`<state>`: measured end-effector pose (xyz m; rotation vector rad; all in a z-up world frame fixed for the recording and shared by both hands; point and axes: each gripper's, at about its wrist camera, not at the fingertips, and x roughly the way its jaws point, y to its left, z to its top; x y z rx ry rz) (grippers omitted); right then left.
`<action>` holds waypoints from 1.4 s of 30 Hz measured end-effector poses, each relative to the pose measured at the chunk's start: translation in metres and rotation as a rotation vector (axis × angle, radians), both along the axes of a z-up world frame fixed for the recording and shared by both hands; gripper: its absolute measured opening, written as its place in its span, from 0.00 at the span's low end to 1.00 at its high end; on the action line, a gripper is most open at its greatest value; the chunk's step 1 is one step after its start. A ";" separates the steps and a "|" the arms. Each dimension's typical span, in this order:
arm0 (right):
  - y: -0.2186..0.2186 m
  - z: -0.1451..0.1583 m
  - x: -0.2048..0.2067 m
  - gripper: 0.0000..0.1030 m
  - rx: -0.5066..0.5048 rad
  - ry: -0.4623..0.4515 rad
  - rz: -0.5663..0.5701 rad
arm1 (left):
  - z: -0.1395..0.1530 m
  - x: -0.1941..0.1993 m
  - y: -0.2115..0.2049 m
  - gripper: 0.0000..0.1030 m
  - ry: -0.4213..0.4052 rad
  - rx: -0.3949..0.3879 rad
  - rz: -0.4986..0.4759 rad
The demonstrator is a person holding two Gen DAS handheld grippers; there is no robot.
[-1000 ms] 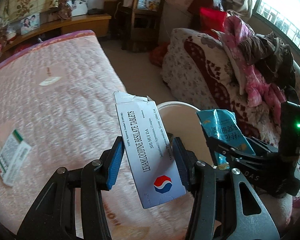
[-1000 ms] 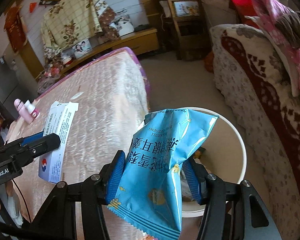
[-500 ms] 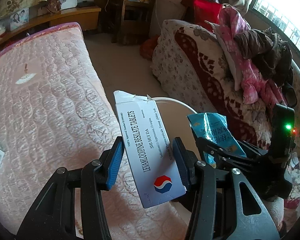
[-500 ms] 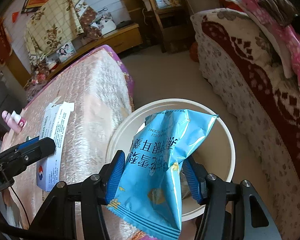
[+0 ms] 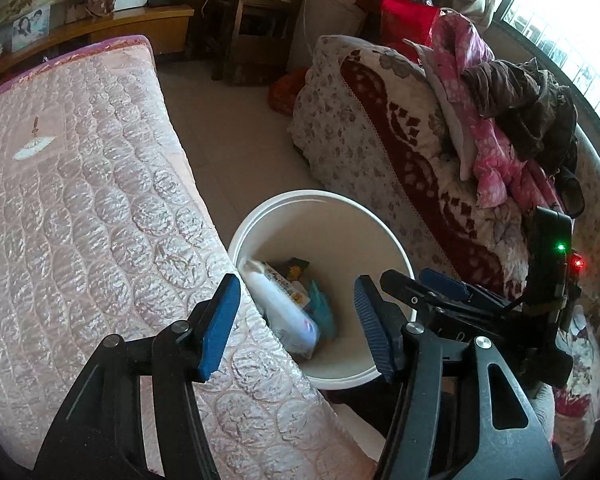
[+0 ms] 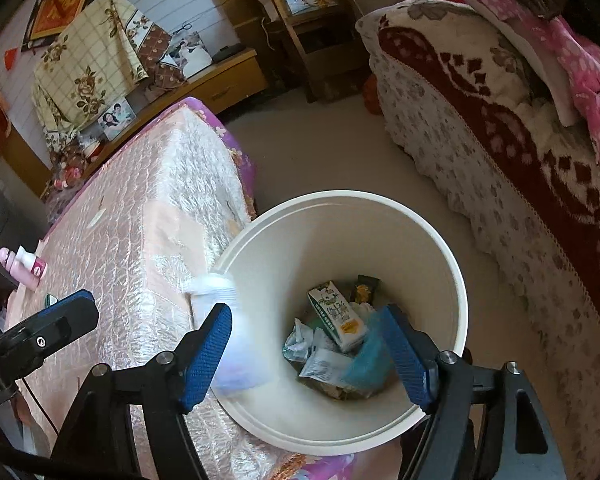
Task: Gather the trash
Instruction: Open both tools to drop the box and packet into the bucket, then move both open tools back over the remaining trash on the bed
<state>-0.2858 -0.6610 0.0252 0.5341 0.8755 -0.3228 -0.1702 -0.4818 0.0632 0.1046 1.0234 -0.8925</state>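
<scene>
Tablet box (image 5: pixel 278 312) and blue snack bag (image 6: pixel 366 356) drop into the white bin (image 6: pixel 456 280) as left gripper (image 5: pixel 296 320) and right gripper (image 6: pixel 310 354) open, empty; a pink bottle (image 6: pixel 20 266) remains on the bed.

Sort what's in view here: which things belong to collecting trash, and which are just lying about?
Job:
- bin
- tablet box, falling in
- blue bag, falling in
- left gripper, opening, empty
- right gripper, opening, empty

Lying about:
- pink bottle on mattress
- clothes
- blanket
</scene>
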 end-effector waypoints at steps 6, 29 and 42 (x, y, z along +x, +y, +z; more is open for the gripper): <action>0.001 -0.001 0.002 0.72 -0.002 0.007 0.013 | 0.004 -0.004 0.006 0.56 -0.028 0.006 0.007; 0.027 0.006 0.007 0.72 -0.044 0.016 0.064 | 0.011 0.004 0.055 0.56 -0.094 0.048 0.103; 0.094 0.019 0.026 0.72 -0.059 0.004 0.196 | 0.010 0.024 0.132 0.56 -0.098 0.080 0.215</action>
